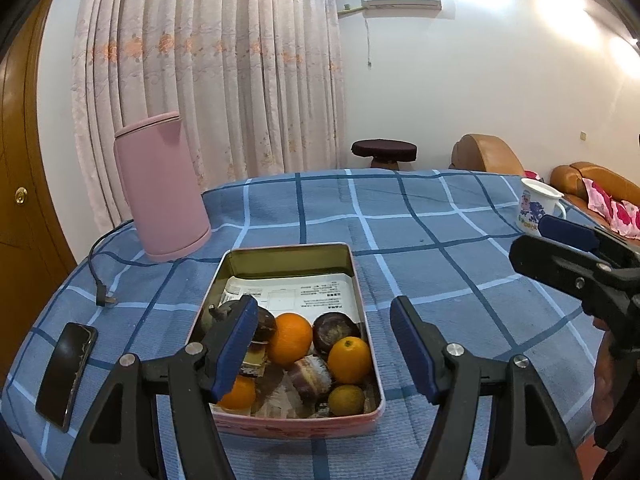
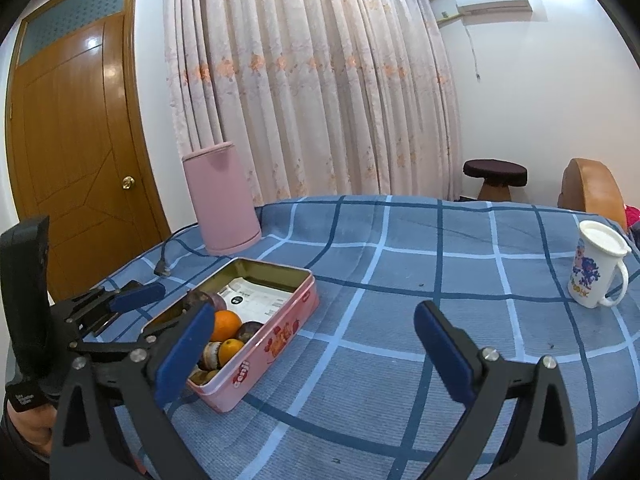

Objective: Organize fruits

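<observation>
Left gripper [image 1: 324, 344] gaping, empty, right over pink rectangular metal tin [image 1: 352, 256] of fruit; right gripper [image 2: 316, 344] also gaping, tin lower left.

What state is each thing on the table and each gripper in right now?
Tin: open, no lid on, fruit inside.
Oranges: in the tin, none held.
Mug: upright, lid on.
Kettle: upright, lid shut.
Plug: unplugged, lying on the cloth.
Phone: flat, screen dark.
Left gripper: fingers open, empty.
Right gripper: fingers open, empty.
</observation>
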Available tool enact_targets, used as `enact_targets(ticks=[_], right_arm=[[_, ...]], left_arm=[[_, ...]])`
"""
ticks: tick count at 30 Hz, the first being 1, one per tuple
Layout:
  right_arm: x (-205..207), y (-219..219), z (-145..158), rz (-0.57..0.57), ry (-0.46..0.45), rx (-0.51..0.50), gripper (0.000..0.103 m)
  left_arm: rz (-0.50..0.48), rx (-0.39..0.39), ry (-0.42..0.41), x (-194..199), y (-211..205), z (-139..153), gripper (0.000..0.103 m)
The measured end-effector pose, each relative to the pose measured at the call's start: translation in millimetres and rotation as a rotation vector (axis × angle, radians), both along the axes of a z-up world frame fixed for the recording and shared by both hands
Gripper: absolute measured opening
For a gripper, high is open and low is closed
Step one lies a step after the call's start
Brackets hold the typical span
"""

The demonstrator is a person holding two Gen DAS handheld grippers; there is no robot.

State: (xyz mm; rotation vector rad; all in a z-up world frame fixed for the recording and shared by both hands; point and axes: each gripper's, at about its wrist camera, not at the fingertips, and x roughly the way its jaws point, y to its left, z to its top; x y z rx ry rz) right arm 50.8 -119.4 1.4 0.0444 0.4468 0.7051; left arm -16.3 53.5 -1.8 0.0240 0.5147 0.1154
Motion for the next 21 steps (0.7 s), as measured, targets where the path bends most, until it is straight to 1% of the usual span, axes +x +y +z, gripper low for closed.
enact_targets(ticks=[12,21], right_arm=[[-1,-11,0,-0.015,-0.002,0.016,0.103],[-1,-18,-3,-0.027,0.003,0.022,0.103]], left_arm=[[-0.013,-0.010,0.005,0,-7,2,0.070],[-0.014,-0.013,0.025,4,-13,0,0.070]])
